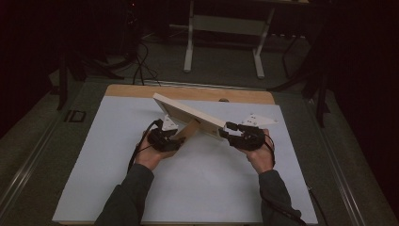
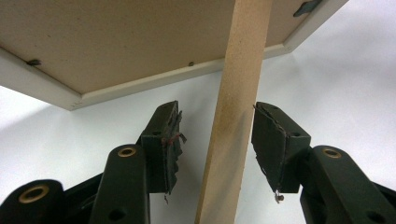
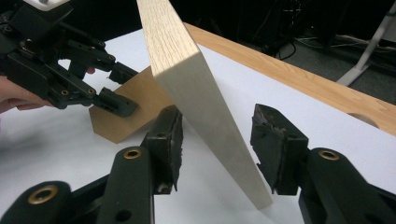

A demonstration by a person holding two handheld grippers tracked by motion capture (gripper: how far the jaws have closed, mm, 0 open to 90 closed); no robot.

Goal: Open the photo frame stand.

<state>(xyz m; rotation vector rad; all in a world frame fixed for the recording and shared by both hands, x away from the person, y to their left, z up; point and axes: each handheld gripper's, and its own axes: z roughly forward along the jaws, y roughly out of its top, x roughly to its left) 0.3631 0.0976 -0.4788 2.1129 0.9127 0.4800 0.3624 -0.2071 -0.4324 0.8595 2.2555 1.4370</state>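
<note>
Left tongs [image 2: 217, 140] spread around the stand [image 2: 233, 116], right tongs [image 3: 217, 149] spread around the frame [image 3: 201, 93], at 12 o'clock on the surface [image 1: 197, 188]

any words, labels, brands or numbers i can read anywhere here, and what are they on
None: no readable text in any view.
The picture frame has a plain pale edge and a bare brown back with no print.
Its fold-out stand is unmarked board.
The left gripper and right gripper carry no legible marking; their grey plates show only small dots.
The white table sheet is blank.
</note>
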